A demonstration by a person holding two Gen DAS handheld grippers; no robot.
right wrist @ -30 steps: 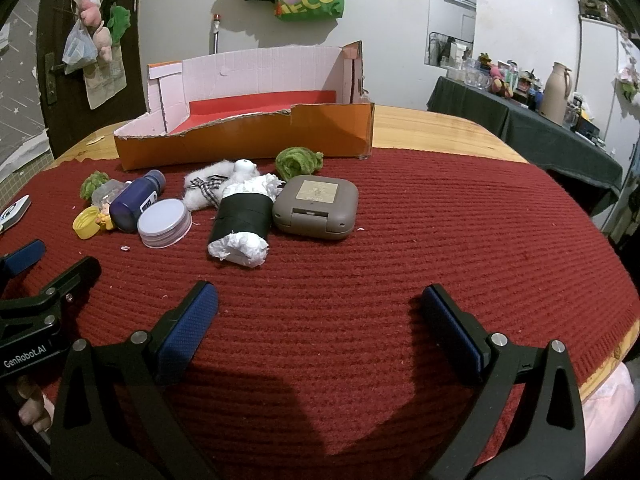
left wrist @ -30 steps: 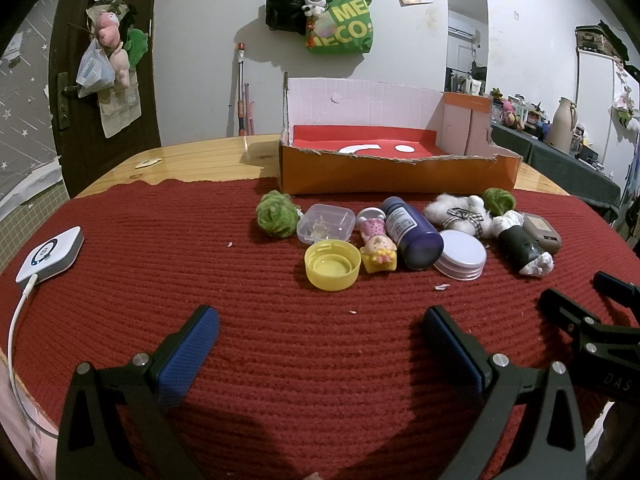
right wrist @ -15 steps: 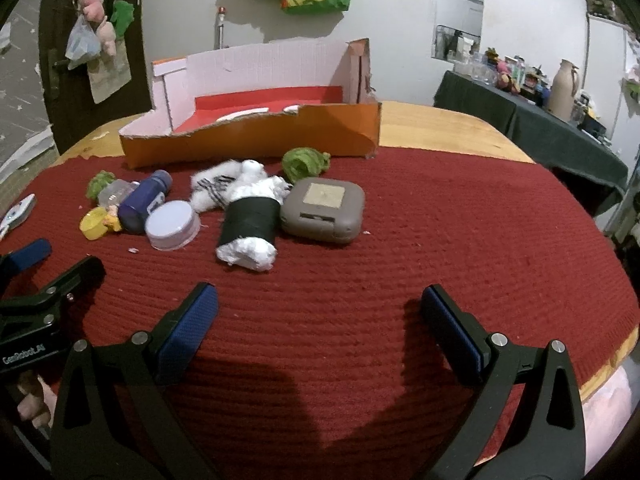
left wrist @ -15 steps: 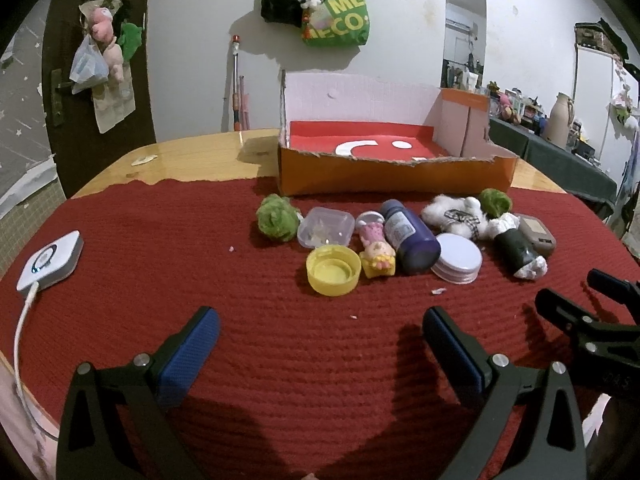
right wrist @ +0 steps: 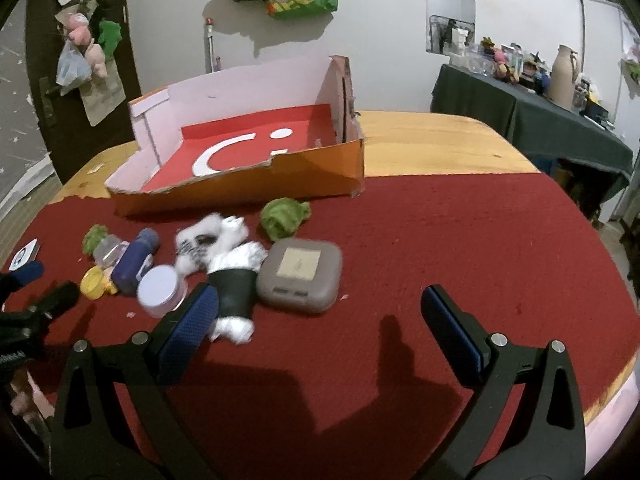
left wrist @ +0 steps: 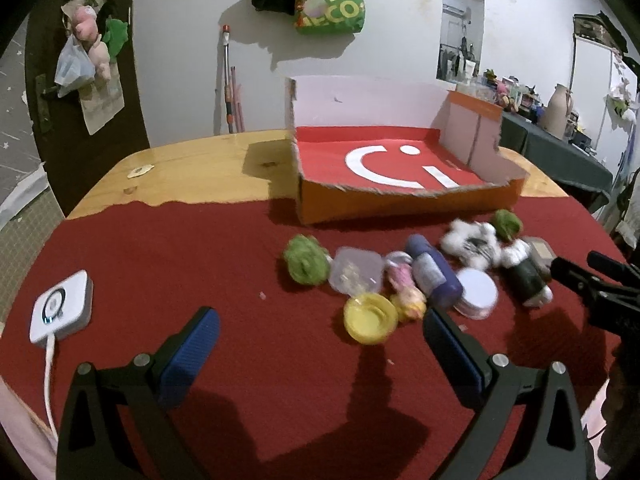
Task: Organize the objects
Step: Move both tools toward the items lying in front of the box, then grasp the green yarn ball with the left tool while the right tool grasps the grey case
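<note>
My left gripper (left wrist: pixel 320 338) is spread wide and empty over the red mat (left wrist: pixel 200 264), with the yellow cap (left wrist: pixel 370 318) just ahead between the pads and the dark blue bottle (left wrist: pixel 434 276) off my right pad's tip. My right gripper (right wrist: pixel 318 314) is also spread and empty; the black cup stuffed with white tissue (right wrist: pixel 234 292) sits at my left pad, the grey case (right wrist: pixel 302 274) just ahead of the gap. Beyond both clusters stands the orange cardboard box (right wrist: pixel 248 192), red floor bare.
</note>
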